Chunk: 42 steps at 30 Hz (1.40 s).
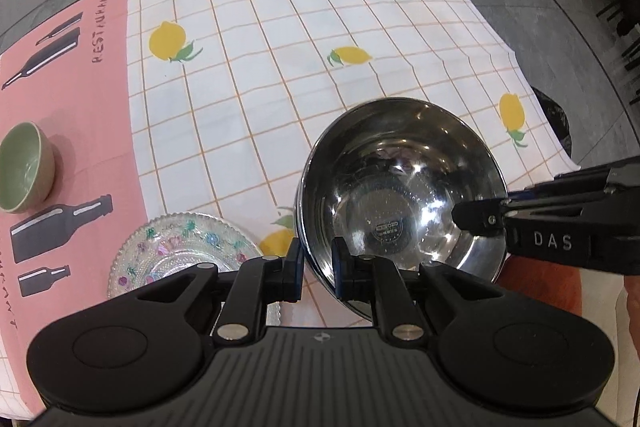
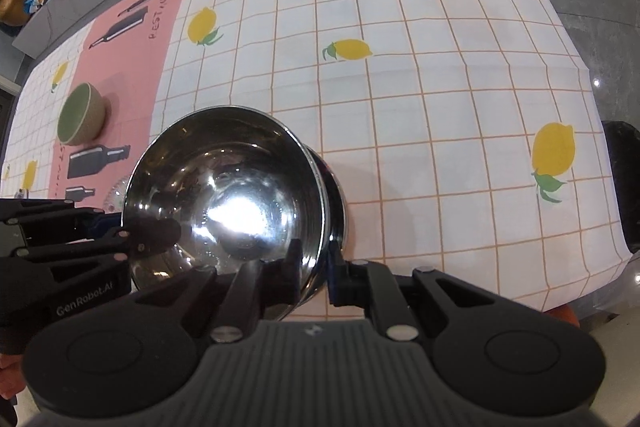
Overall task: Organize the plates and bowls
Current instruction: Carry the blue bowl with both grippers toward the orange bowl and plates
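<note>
Both the left claw (image 1: 317,269) and the right claw (image 2: 314,273) are pinched nearly closed on opposite rims of the shiny round steel bowl (image 1: 400,187) above the lemon-print worktop (image 1: 320,47), while the green ceramic bowl (image 1: 24,167) and flowered glass plate (image 1: 180,247) sit apart, seemingly unsorted.

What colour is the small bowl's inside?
Pale green inside the small bowl, beige outside; clearest in the left wrist view.

Colours & patterns on table

White tablecloth (image 1: 320,39) w/ orange grid, yellow lemons; pink panel (image 1: 100,131) w/ black bottles at left. Shiny silver steel bowl (image 1: 400,195); green-inside beige ceramic bowl (image 1: 24,167); clear glass plate (image 1: 180,247), multicolour floral.
</note>
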Each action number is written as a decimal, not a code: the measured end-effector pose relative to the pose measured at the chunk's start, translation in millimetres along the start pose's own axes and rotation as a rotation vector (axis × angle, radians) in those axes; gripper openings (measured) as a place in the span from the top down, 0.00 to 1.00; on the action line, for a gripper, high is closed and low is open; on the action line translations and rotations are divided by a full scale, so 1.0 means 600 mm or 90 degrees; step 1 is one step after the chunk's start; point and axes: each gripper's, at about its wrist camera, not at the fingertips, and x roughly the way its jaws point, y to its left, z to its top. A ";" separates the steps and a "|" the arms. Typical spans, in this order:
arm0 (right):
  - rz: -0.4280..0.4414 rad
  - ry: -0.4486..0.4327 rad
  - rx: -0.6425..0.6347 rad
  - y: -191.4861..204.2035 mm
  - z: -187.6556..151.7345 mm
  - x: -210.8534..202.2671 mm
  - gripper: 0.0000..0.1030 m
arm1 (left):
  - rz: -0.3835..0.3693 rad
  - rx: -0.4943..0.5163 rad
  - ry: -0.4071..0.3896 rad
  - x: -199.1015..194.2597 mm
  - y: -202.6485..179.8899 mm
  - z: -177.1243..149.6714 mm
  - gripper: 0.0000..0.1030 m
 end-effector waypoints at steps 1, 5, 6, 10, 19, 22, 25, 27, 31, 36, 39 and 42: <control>-0.001 0.001 0.000 -0.001 -0.001 0.001 0.91 | 0.001 0.005 0.004 0.002 -0.002 -0.001 0.84; -0.006 0.008 0.002 -0.004 0.000 0.006 0.91 | 0.014 0.023 0.009 0.008 -0.011 -0.001 0.84; -0.009 0.008 -0.001 -0.003 0.000 0.008 0.92 | 0.015 0.024 0.008 0.009 -0.011 0.000 0.84; -0.020 0.007 -0.010 -0.002 0.001 0.014 0.92 | 0.013 0.021 0.018 0.019 -0.008 0.000 0.84; -0.029 0.005 -0.011 -0.002 0.006 0.018 0.93 | 0.021 0.020 0.016 0.026 -0.004 0.003 0.81; -0.027 0.006 -0.009 -0.005 0.006 0.019 0.93 | 0.015 0.021 0.019 0.025 -0.003 0.003 0.80; -0.026 0.008 -0.003 -0.007 0.006 0.020 0.93 | 0.008 0.019 0.012 0.020 0.001 0.004 0.75; -0.024 0.006 -0.001 -0.007 0.007 0.018 0.93 | 0.016 0.029 -0.009 0.007 0.002 0.005 0.75; -0.019 -0.005 0.000 -0.007 0.007 0.010 0.93 | 0.009 0.053 -0.044 -0.018 0.001 0.004 0.78; -0.017 -0.005 0.012 -0.012 0.006 0.018 0.98 | 0.019 0.067 -0.048 -0.011 -0.001 0.002 0.92; -0.010 -0.012 0.020 -0.017 0.005 0.015 0.98 | 0.009 0.053 -0.039 -0.003 0.007 0.001 0.92; -0.007 -0.017 0.018 -0.016 0.006 0.007 0.98 | 0.001 0.040 -0.031 0.003 0.014 -0.001 0.92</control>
